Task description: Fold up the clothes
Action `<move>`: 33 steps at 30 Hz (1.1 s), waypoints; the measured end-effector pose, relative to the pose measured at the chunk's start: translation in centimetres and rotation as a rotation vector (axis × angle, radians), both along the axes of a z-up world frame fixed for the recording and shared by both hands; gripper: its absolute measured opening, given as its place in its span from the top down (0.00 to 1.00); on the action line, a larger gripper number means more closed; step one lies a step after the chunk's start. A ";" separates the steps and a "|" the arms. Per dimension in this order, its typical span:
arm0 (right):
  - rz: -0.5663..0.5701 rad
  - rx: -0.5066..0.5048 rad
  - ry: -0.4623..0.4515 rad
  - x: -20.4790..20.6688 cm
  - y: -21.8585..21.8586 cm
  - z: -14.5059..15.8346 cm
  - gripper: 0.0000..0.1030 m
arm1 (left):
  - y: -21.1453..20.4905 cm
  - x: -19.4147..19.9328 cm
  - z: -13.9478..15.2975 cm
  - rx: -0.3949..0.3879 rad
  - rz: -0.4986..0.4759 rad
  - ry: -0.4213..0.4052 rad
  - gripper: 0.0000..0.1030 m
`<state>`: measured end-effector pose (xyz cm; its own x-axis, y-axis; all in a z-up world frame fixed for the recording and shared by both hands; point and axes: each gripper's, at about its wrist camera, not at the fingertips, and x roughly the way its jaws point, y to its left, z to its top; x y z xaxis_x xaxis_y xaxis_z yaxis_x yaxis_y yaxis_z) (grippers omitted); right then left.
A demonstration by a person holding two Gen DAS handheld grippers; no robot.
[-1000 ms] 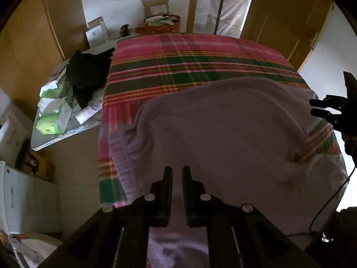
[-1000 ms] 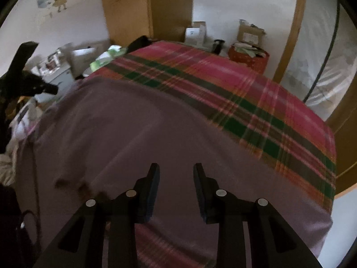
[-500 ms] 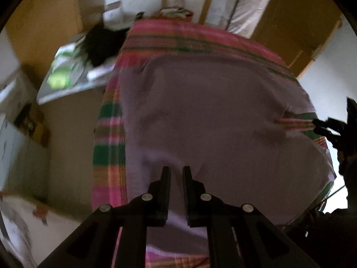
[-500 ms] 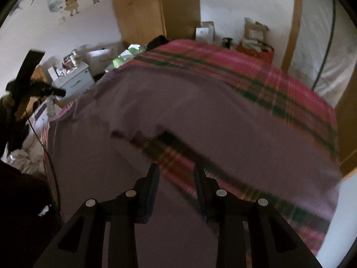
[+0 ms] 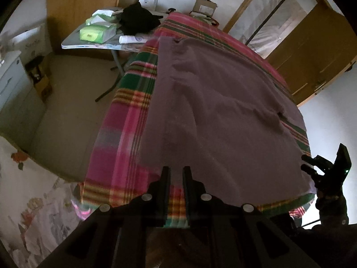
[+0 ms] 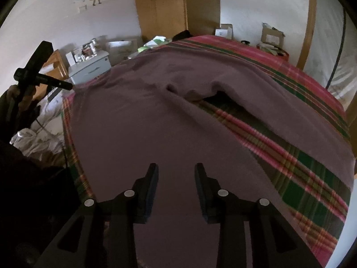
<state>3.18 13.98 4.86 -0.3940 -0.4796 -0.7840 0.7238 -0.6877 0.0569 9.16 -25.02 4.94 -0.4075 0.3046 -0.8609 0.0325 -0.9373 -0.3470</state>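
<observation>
Simply purple garment point(image 5: 218, 116) across plaid bedspread point(image 5: 125, 138)

A mauve garment point(image 6: 178, 120) lies spread over a plaid blanket point(image 6: 301, 167) filling mid-frame. At bottom centre, the right gripper point(image 6: 176, 169) hangs above it, jaws opening, nothing between. The left gripper point(image 6: 67, 86) shows at left edge.

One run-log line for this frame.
garment: purple cloth spread on plaid bed | left gripper: jaws opening, empty | right gripper: jaws opening, empty

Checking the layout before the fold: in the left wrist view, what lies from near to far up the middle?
left gripper → mauve garment → plaid bedspread → cardboard box
</observation>
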 end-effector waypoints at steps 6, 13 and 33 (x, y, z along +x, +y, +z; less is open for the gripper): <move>0.078 0.036 0.027 3.9 -1.1 -1.3 0.62 | 0.9 0.3 -2.6 0.048 0.014 -0.064 0.80; 0.152 0.070 0.029 6.9 -2.6 -3.1 0.49 | 1.1 -0.4 -4.3 0.143 0.085 -0.084 0.78; 0.106 0.067 0.064 6.8 -4.5 -4.2 0.84 | -0.9 -1.9 -5.3 0.358 0.296 -0.022 0.98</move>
<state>9.94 9.48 0.64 -0.3941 -0.4687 -0.7906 0.7934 -0.6077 -0.0353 7.21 -25.96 -0.32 -0.5043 0.4576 -0.7323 0.2914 -0.7082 -0.6431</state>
